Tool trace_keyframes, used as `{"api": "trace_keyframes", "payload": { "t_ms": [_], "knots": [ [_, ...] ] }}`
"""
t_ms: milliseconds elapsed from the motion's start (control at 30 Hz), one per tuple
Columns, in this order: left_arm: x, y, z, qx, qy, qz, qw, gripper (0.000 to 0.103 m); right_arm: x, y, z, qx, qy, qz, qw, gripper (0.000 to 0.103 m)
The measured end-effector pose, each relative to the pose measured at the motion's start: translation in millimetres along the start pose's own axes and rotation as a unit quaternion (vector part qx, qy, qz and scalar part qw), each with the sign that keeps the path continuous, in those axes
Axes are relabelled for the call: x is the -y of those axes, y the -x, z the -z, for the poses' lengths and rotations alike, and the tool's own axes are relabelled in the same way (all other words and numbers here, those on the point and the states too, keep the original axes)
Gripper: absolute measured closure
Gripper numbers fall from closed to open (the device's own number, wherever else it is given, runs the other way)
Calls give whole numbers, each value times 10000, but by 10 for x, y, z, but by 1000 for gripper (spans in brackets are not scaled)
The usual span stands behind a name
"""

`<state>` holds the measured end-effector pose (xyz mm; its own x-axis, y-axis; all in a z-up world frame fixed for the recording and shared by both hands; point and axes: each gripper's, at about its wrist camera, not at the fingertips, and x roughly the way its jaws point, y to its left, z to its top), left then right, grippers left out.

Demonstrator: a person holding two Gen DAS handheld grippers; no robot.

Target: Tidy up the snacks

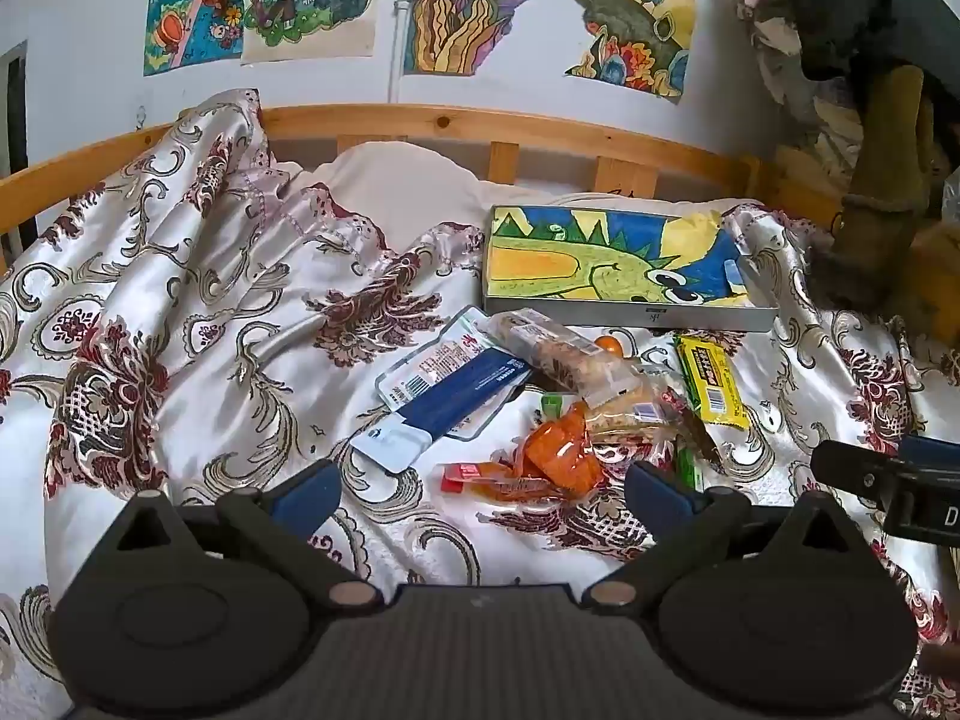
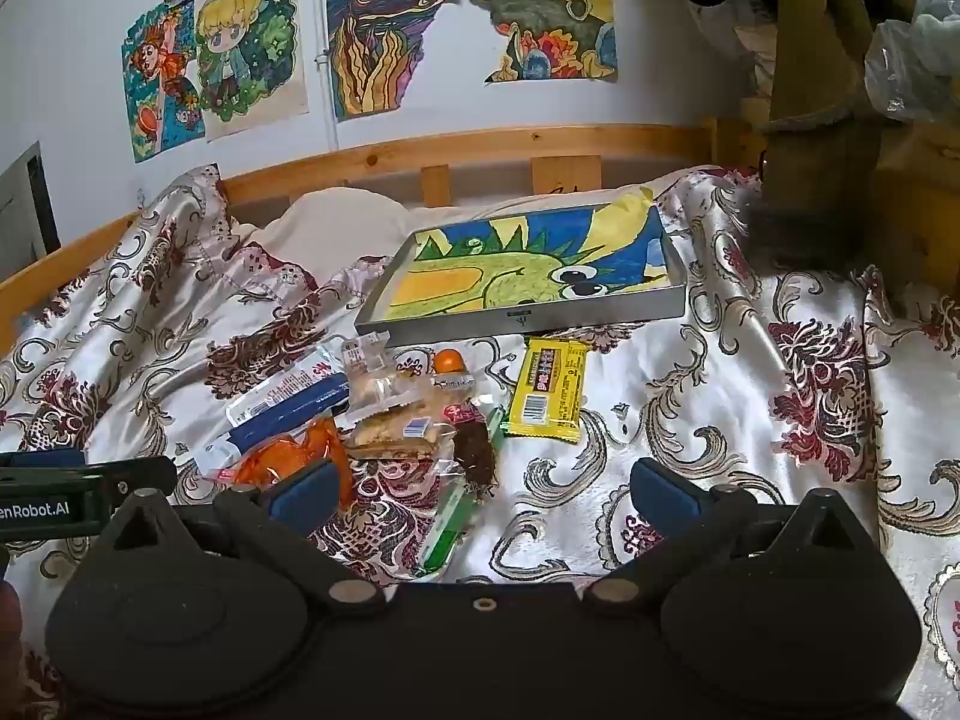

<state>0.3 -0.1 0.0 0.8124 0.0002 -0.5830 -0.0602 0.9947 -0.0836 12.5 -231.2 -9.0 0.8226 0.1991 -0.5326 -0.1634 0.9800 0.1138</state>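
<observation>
Bright children's drawings (image 1: 312, 0) are hanging on the white wall behind a wooden bed rail (image 1: 540, 126), and a shiny floral bedspread (image 1: 180, 312) is covering the bed. We are taking the grey tray (image 2: 522, 324) as our landmark; it is lying on the bedspread below the rail, and a crayon picture of a green dinosaur is lining its floor.

We are holding the left gripper (image 1: 483, 489) tilted down over the bedspread with its blue-padded fingers spread wide and nothing between them. Our right gripper (image 2: 486, 489) is hanging the same way, jaws wide apart and empty, on the near side of the tray.

All the snacks are lying outside the tray, in a loose heap just in front of its near edge. A yellow bar (image 2: 546, 390) is resting alone just below the middle of that edge. To its left, a small orange ball (image 2: 450, 360) is peeking out close to the tray. A clear pack of biscuits (image 1: 564, 354) is overlapping a blue and white packet (image 1: 456, 396), which is reaching furthest left of the tray. Nearer to us, an orange packet (image 1: 558, 450) is sitting at the front of the heap, and a green stick (image 2: 447, 525) is pointing away from the tray toward the right gripper. A dark snack (image 2: 477, 450) is lying between the biscuits and the green stick.
</observation>
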Motion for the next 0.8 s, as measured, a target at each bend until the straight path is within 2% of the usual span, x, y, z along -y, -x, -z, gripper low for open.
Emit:
{"api": "trace_keyframes", "payload": {
  "t_ms": [800],
  "knots": [
    [-4,-2,-5,4,24,19,10000,1,13,-1,9,-20,-60,-21,10000,1]
  ]
}}
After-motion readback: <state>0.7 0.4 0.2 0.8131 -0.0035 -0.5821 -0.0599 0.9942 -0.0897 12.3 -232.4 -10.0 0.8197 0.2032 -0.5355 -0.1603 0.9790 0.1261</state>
